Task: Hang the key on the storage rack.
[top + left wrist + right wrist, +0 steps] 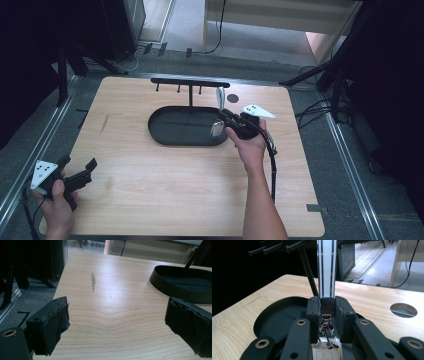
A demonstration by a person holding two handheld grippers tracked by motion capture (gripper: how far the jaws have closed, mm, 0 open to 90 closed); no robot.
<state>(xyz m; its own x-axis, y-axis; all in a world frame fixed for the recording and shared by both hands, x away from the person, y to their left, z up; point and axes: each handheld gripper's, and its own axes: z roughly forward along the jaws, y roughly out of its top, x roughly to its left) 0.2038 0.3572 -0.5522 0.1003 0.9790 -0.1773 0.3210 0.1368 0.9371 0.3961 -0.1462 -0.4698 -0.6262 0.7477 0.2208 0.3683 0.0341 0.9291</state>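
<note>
- Pale wood grain ran across the table (150, 200), which stood on grey carpet between metal rails, with dark stands and cables around it.
- We held a lanyard (326, 270), a white strap with dark stripes along its edges, rising straight up from our right gripper (327, 305); in the high view it showed as a pale strip (220, 97) above the gripper's tip.
- Our right gripper (223, 120) was closed tight on the strap's dark mesh end piece (327, 306), both pads pressing its sides; we judged that grip was chosen so the strap could not slip.
- Below the jaws a metal clip (325, 327) hung, and a white badge (326, 353) dangled from it, free of the pads so it could swing.
- Under the gripper lay the black oval tray (165, 137), and the badge (216, 129) hung over its right end.
- From the tray's far side rose a thin post carrying a black bar with pegs (190, 82); we judged the strap was held up so it could go onto one of the pegs.
- A round hole (233, 98) in the table sat just beyond the gripper.
- Our left gripper (77, 167) waited well apart at the near left corner, jaws spread wide with nothing between them, the left pad (58, 320) over bare wood, keeping out of the way.
</note>
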